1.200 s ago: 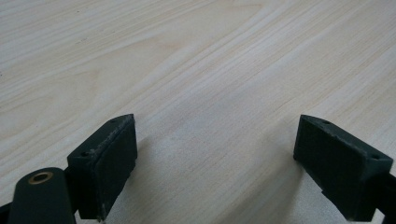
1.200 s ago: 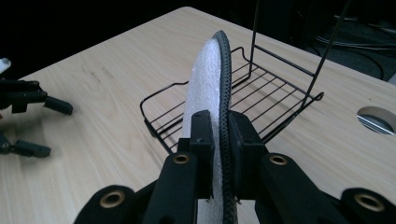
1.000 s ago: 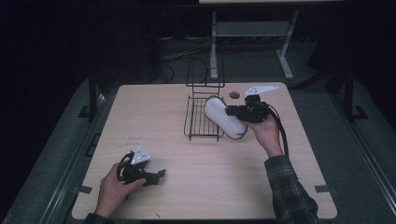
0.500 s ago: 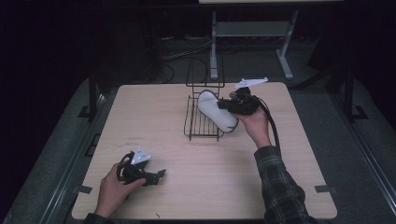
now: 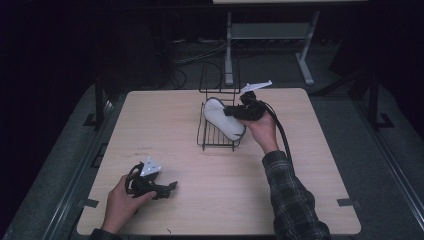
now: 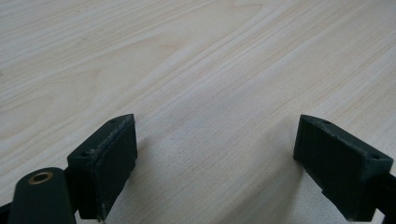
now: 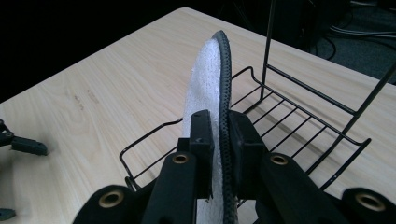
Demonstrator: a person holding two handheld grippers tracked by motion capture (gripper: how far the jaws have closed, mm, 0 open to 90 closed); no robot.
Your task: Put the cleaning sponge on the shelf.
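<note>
Our right gripper [image 5: 231, 112] is clamped on a flat white slipper-like insole [image 5: 223, 119] with a dark edge, and in the right gripper view the two pads [image 7: 201, 140] press on its faces from either side, with the dark rim [image 7: 226, 93] running up between them. We hold the white piece on edge, tilted, over the black wire rack [image 5: 218, 135] that stands near the far middle of the worktop [image 5: 310, 165]; whether its lower end touches the rack's wires we cannot tell from the high view, as the piece covers them. In the right gripper view the white piece [image 7: 205, 88] rises above the rack's low basket [image 7: 289, 121], with the rack's tall back frame behind it to the right. Our left gripper [image 5: 165, 188] rests low on the worktop at the near left corner, well apart from the rack. In the left gripper view its pads [image 6: 109, 158] stand wide apart with bare wood [image 6: 205, 93] between them, holding nothing.
</note>
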